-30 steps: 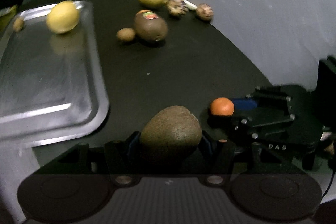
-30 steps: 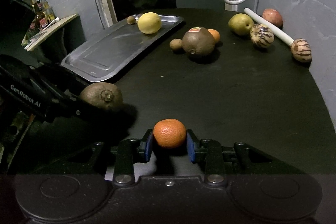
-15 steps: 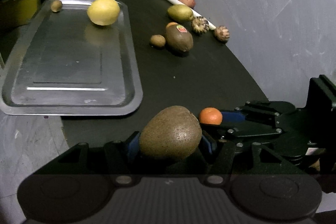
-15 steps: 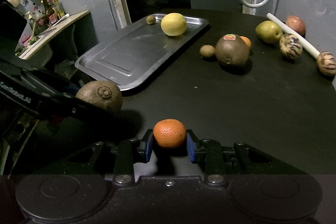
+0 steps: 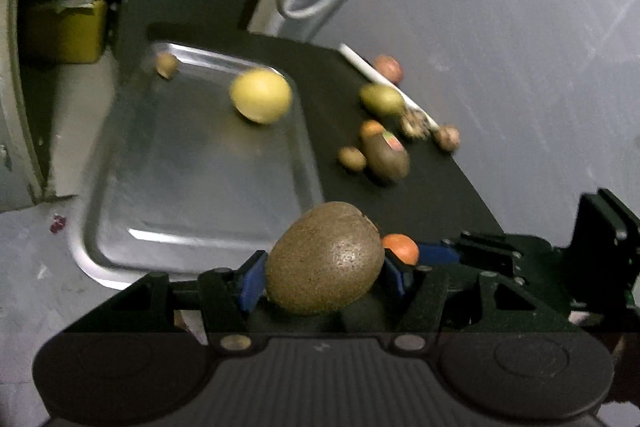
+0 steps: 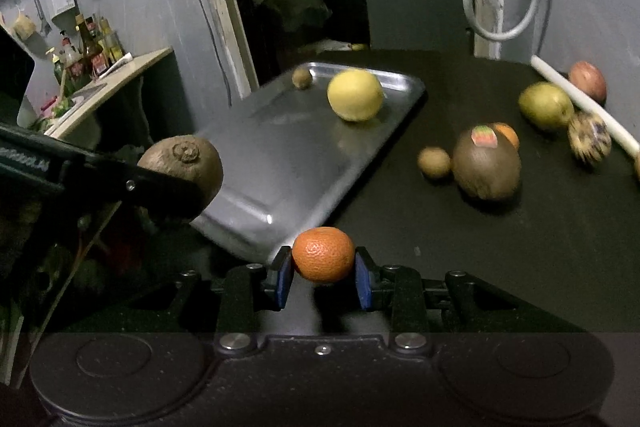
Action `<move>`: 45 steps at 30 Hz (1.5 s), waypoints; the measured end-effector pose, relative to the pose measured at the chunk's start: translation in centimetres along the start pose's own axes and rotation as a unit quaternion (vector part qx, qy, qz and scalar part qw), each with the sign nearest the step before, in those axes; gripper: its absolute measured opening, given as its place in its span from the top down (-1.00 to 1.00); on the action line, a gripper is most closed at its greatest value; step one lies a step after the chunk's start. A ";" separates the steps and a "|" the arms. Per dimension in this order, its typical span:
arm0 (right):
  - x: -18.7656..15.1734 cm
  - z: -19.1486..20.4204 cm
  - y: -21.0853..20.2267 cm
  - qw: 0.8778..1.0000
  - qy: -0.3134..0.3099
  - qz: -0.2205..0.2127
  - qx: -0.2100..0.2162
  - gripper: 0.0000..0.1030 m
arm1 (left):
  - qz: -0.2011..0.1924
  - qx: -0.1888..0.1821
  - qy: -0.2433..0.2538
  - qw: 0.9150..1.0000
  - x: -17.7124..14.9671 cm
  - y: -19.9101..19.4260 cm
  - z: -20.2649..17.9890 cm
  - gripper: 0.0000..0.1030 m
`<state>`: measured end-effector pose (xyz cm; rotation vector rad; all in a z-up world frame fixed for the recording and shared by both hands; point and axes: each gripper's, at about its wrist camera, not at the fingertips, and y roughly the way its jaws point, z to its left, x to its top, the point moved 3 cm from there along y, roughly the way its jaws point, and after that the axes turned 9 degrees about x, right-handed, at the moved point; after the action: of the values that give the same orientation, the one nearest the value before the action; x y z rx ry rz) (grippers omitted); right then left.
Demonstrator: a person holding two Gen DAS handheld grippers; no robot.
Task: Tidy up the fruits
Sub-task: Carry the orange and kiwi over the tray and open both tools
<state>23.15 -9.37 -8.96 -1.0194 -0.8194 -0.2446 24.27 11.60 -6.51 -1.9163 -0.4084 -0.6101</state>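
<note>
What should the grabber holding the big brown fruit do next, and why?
Probably carry it a little farther over the metal tray and lower it. The left gripper has the brown fruit clamped near the tray's edge, where a yellow fruit already sits.

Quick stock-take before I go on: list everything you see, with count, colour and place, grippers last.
Tray: 1, silver, table's left part.
Lemon: 1, yellow, on tray.
Small kiwi: 1, brown, tray's far corner.
Stickered kiwi: 1, brown, on table.
Little brown fruit: 1, beside stickered kiwi.
Pear: 1, green, near white rod.
Red fruit: 1, behind rod.
Striped fruit: 1, by rod.
Left gripper: holds large kiwi.
Right gripper: holds mandarin.
</note>
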 end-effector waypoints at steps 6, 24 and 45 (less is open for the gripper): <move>3.4 0.5 2.7 1.000 -0.008 -0.015 0.001 0.34 | -0.029 0.041 -0.024 0.998 3.1 0.8 3.7 -0.22; 8.2 -0.3 11.1 0.999 -0.022 -0.012 -0.031 0.34 | -0.042 0.110 -0.055 0.992 9.2 6.6 9.2 -0.21; 7.5 -0.6 12.6 0.997 -0.029 0.010 -0.065 0.28 | -0.019 0.133 -0.036 0.990 9.3 9.2 9.4 -0.23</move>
<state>35.41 -1.86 -12.10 -1.1600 -0.8535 -0.2542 38.90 16.55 -11.03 -1.6826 -0.5462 -0.4856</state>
